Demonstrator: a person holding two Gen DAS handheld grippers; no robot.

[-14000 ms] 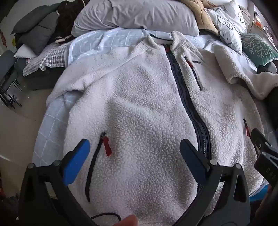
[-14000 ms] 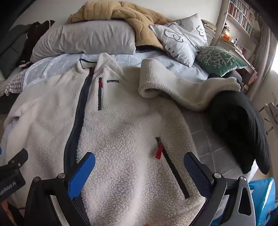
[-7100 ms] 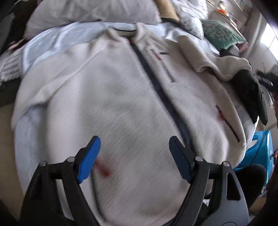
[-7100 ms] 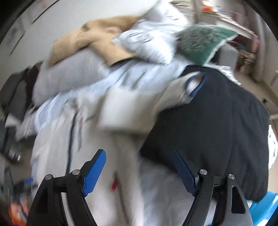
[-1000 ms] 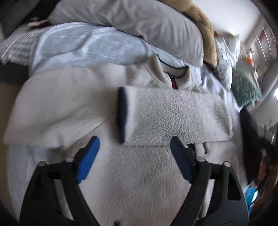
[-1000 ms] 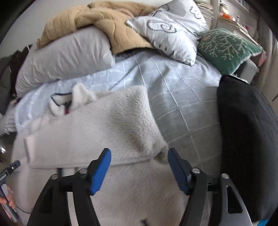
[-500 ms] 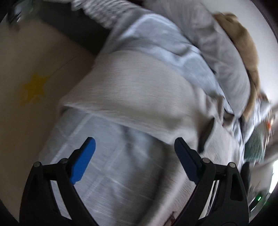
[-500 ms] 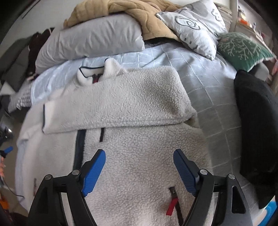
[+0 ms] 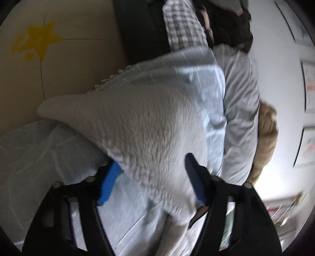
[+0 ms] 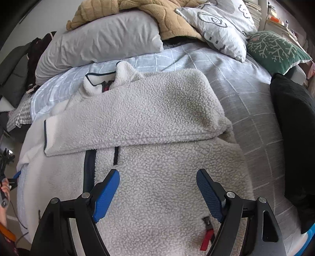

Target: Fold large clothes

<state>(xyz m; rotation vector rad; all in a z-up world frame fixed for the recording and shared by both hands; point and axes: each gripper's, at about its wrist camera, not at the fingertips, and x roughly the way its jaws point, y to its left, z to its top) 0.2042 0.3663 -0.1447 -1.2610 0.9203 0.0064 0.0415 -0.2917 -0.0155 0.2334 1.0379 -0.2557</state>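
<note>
White fleece jacket (image 10: 157, 177) is lying on the bed (image 10: 246, 94), one sleeve (image 10: 137, 116) folded across; right gripper (image 10: 157, 194) fingers are gaping wide, left gripper (image 9: 151, 182) fingers are straddling fleece, also apart.

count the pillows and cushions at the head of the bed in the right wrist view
3. A grey pillow lies at the left under a tan blanket, a white patterned pillow leans at upper right, and a green branch-print cushion sits at far right. Others may be hidden under the blanket.

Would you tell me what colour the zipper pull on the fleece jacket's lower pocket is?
Red zipper pull, clearest in the right wrist view, near the bottom edge of the fleece jacket.
</note>
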